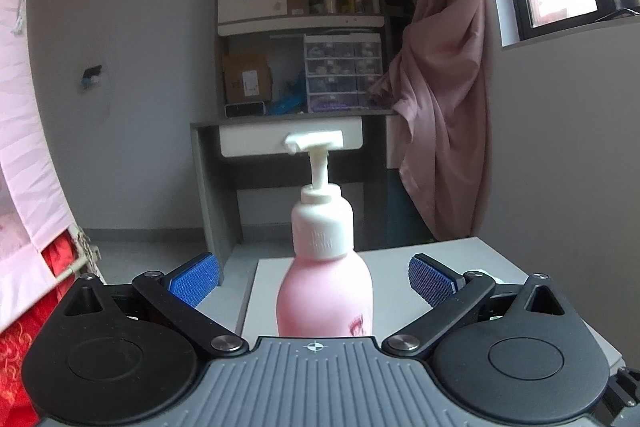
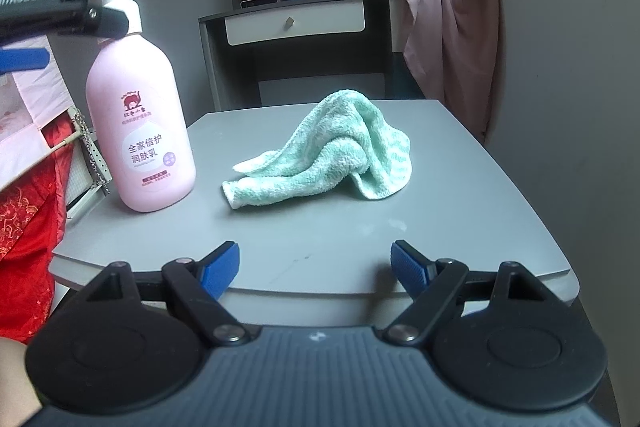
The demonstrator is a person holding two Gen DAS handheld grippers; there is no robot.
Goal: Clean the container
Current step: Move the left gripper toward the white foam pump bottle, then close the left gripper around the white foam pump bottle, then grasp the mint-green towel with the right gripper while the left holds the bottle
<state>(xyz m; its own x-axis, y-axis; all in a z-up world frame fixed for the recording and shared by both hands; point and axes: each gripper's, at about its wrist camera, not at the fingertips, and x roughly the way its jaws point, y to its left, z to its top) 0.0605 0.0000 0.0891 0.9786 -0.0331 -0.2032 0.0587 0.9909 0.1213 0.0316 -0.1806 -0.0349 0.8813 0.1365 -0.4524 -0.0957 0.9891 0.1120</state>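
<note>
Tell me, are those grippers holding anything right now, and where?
Nothing is held. The left gripper is open around the pink bottle without touching it; the right gripper is open, short of the green cloth.

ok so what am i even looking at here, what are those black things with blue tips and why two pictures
These are two hand-held grippers, one in each of a person's hands, not a robot arm. Each carries a wide-angle camera looking forward along its two blue-padded fingers, so there is one picture per gripper.

The left gripper looks at a pink pump bottle standing upright between its open fingers; the pads do not touch it yet. In the right wrist view you can see this same gripper from the side, reaching in near the bottle's neck.

The right gripper is also open and holds nothing. Ahead of it, on the grey table, lies a crumpled mint-green cloth, apart from the bottle.

The job is cleaning the container, so the cloth is probably for wiping the bottle.
</note>
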